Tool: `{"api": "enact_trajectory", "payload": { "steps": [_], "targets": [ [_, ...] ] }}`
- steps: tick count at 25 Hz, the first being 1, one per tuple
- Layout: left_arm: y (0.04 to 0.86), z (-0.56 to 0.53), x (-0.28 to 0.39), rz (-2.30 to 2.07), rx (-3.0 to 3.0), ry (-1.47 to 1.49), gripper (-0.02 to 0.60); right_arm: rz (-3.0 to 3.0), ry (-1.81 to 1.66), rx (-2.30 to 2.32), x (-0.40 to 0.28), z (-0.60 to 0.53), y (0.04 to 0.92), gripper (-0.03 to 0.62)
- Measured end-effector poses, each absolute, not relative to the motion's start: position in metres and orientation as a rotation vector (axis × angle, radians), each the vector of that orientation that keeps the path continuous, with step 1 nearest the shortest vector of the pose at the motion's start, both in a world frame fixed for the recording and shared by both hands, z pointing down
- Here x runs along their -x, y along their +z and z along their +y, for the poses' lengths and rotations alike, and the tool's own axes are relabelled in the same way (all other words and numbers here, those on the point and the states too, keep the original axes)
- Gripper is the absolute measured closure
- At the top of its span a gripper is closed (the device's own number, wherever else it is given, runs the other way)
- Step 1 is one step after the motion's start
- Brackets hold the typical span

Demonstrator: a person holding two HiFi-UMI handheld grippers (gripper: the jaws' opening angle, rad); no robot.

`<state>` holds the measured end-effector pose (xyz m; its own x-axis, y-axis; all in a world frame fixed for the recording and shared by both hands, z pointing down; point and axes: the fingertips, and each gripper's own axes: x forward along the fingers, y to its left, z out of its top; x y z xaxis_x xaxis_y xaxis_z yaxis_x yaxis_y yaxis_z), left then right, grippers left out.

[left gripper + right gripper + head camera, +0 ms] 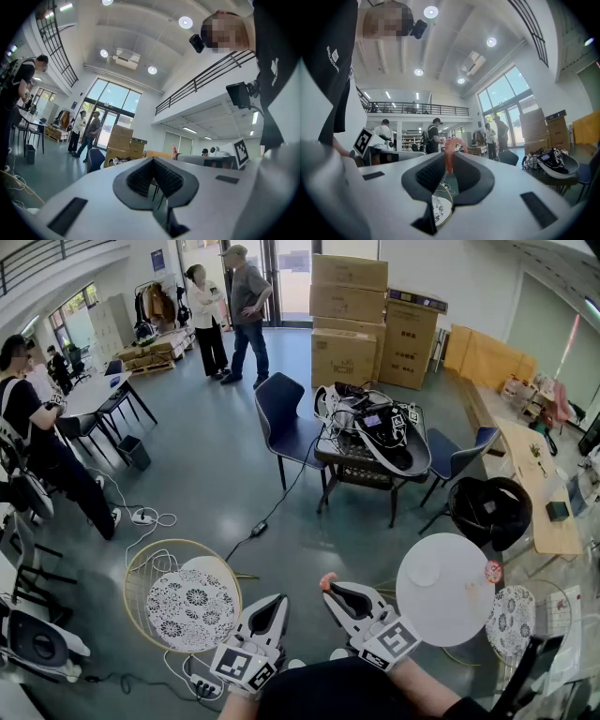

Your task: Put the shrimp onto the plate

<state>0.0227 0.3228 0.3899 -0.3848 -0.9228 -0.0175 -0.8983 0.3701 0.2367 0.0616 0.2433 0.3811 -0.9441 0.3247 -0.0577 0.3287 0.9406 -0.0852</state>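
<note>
where the right gripper [450,165] closes, the shrimp [449,149] sits pinched.

We can read no word or number with certainty. The cardboard box [343,359] carries a dark printed logo and the black shirt [333,54] a line of white lettering, both too blurred for us to spell out. The blue sign [157,259] on the far wall is illegible too, and the square marker [395,640] bears only a pattern.

left tool [277,601]: white shell, black ribbed pads [140,178] | right tool [329,586]: same | cubes [246,664]: black-white square markers | top [328,695]: black (small white print)
</note>
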Motion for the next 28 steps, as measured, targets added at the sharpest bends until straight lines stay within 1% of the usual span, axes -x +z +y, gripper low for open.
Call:
{"api": "enact_trajectory", "payload": {
  "steps": [8,15,28],
  "targets": [
    [0.383,0.296,-0.028,-2.508,-1.738,-0.258,0.575,3.044,-0.148,-0.475,-0.067,0.22,0.385,0.536],
    [0.393,0.275,-0.038,-2.47,-1.741,-0.224,0.575,3.038,-0.226,-0.465,-0.077,0.2,0.387,0.536],
    [0.405,0.225,-0.058,-2.471,-1.696,-0.166,0.575,3.043,-0.268,-0.417,-0.103,0.139,0.4,0.536]
  ]
}}
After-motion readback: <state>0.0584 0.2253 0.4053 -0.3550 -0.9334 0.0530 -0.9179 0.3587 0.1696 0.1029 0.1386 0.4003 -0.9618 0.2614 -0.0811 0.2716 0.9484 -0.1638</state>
